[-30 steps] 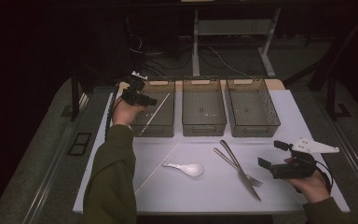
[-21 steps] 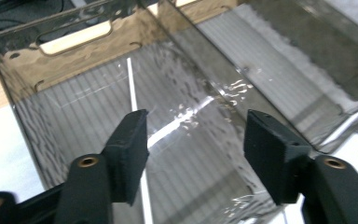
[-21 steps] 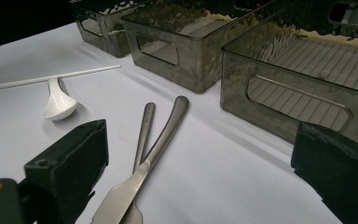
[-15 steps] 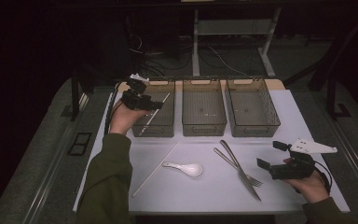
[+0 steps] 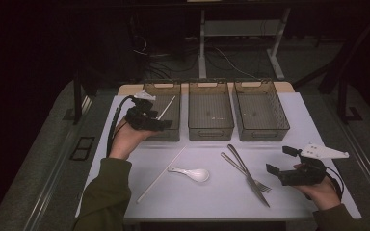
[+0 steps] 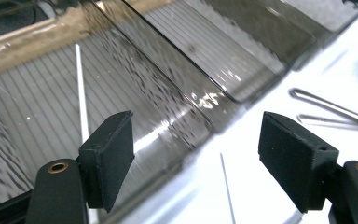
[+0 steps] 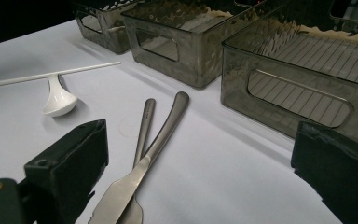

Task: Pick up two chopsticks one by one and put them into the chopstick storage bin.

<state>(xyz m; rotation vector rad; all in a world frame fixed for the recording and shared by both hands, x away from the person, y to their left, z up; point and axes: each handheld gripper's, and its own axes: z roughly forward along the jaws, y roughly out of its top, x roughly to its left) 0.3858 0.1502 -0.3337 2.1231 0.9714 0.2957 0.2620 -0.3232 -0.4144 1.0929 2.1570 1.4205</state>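
The left gripper (image 5: 166, 126) hangs over the front of the left bin (image 5: 150, 96), its fingers (image 6: 109, 156) spread wide with nothing between them. One white chopstick (image 5: 166, 108) lies inside that bin, slanting along its ribbed floor. Its mate, the second chopstick (image 5: 161, 174), lies on the counter (image 5: 212, 197) just in front of the bin, running diagonally toward the near edge, its far end beside the spoon (image 5: 191, 173).

That loose chopstick looks like the thing to fetch next. It should be very light and stiff, thin and smooth, so likely to roll or slip out of a flat pinch. Judging from how flat it lies, the best hold is near the middle, fingers closing across it, so it does not swing when lifted.

The spoon looks like glazed ceramic, so probably slippery and breakable; its handle is the likelier place to grip. To the right, the knife (image 5: 251, 177) and fork (image 5: 245, 172) lie crossed and touching, metal, heavier and rigid, best taken by the handles.

The right gripper (image 5: 276, 165) rests near the counter's right front corner, fingers (image 7: 70, 161) spread apart and holding nothing.

Counted: two chopsticks, one spoon, one knife, one fork, three bins, the middle bin (image 5: 211, 85) and right bin (image 5: 282, 120) looking unfilled
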